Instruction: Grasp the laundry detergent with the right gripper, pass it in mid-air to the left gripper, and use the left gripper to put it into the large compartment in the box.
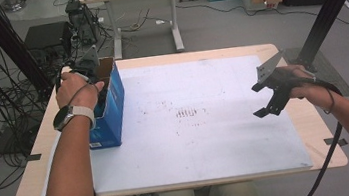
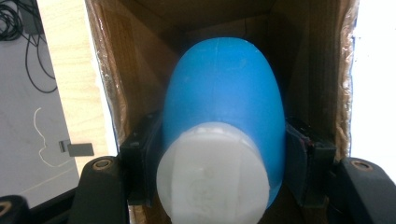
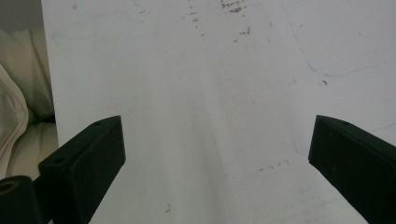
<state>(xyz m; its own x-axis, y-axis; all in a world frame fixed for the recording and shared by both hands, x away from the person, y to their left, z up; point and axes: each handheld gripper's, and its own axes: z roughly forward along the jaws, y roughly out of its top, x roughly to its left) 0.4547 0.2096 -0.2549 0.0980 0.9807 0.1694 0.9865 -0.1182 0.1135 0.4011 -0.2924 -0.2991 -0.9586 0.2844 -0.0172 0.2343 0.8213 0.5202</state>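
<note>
**Blue bottle gripped inside the carton**

White board point(image 1: 201, 125) covers a pale wooden table point(image 1: 312, 126), with grey floor, black cables and a second desk beyond it at twelve o'clock.

At the centre of the work is a blue bottle point(image 2: 224, 93) with a white cap point(image 2: 212, 175), its cap end nearest the camera in the left gripper view. It sits inside an open blue cardboard box point(image 1: 113, 105), whose brown inner walls point(image 2: 116, 84) rise on both sides of it. The left gripper point(image 2: 219, 163) is clenched on the bottle: one black pad presses its flank at nine o'clock, the other at three o'clock, just behind the cap.

From the high view, the box stands at the board's nine o'clock edge, and the left hand point(image 1: 77, 90), a watch on its wrist, reaches down into its open top.

Well apart, near the board's three o'clock edge, the right gripper point(image 1: 269, 104) hangs above the surface. Its jaws stand wide and released, with bare board point(image 3: 210, 116) between them.
</note>
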